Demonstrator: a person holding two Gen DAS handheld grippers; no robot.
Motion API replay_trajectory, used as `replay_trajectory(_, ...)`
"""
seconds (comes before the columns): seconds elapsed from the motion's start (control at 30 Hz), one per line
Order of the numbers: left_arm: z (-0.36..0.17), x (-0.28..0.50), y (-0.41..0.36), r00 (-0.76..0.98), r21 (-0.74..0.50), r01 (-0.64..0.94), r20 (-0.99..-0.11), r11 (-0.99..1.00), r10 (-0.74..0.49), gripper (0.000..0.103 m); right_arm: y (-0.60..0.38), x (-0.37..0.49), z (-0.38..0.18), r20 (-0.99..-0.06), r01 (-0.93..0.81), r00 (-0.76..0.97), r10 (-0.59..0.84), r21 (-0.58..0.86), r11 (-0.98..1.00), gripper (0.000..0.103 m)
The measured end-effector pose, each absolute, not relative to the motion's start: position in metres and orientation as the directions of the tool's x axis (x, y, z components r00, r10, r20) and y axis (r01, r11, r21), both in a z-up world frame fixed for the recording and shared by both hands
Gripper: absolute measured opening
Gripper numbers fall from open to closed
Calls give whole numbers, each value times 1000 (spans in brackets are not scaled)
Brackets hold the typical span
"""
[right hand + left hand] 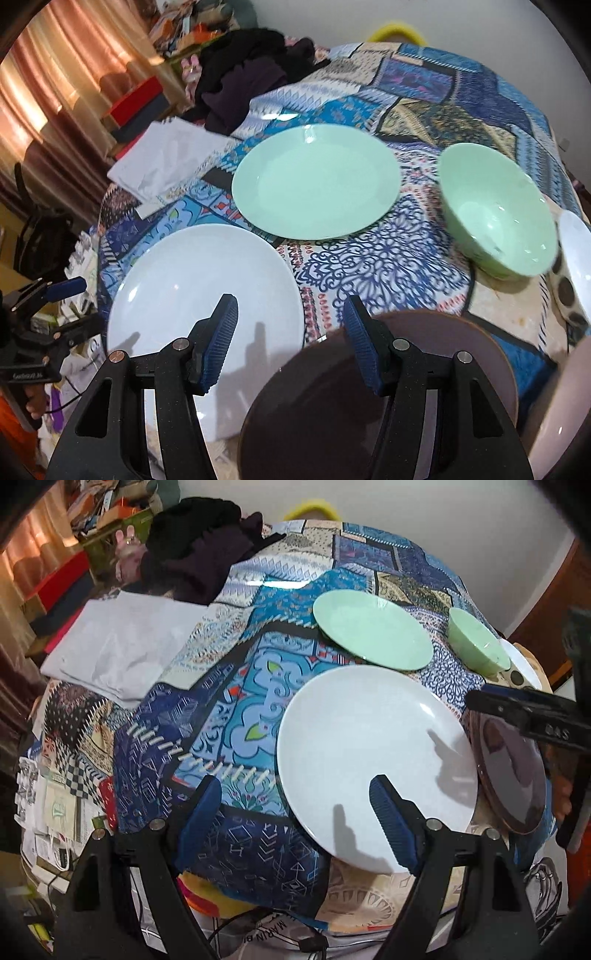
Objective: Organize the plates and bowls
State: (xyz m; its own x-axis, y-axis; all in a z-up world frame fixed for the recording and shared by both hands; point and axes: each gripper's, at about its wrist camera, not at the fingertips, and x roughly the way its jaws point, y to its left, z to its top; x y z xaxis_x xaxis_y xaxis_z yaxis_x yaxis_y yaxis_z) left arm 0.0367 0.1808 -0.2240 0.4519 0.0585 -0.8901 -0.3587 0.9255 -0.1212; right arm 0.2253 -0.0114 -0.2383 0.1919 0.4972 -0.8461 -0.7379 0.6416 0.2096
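My left gripper (295,805) hangs over the near-left edge of the white plate (369,746), jaws spread apart with nothing between the pads. My right gripper (290,325) is likewise released, its jaws parted and empty; one finger sits over the white plate (177,280), the other over the dark brown plate (332,406).

Taking the white plate as reference on the patterned blue tablecloth (236,716):
- The mint green plate (317,181) lies just behind it, close but apart.
- The dark brown plate (513,771) lies directly to its right; whether the rims touch I cannot tell.
- The mint green bowl (498,210) stands upright, further right and behind.
- A white dotted bowl (576,258) sits beside the green bowl, cut off by the frame edge.
- Folded white cloth (118,653) lies well to the left, with a heap of dark clothing (199,550) behind it.
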Motion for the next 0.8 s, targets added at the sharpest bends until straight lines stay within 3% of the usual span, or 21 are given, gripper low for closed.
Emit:
replay_trajectory(0.1, -234, 39, 180, 420, -133, -349, -907, 928, 28, 63, -1, 229, -247, -860, -756, 163, 483, 206, 622, 52)
replay_trajectory(0.27, -255, 40, 182, 375, -202, -362, -926, 910, -56, 41, 8, 237, -260, -878, -764, 87, 470, 244, 597, 32)
replay_trajectory(0.37, -261, 43, 183, 372, -222, -366, -925, 903, -77, 36, 13, 239, -267, -888, -773, 74, 454, 236, 589, 25)
replay_trajectory(0.43, -260, 45, 183, 382, -230, -361, -920, 904, -82, 28, 17, 239, -269, -893, -782, 69, 445, 228, 579, 23)
replay_trajectory(0.8, -259, 56, 198, 396, -237, -399, -916, 886, -67, 27, 21, 235, -270, -903, -787, 67, 425, 215, 579, 23)
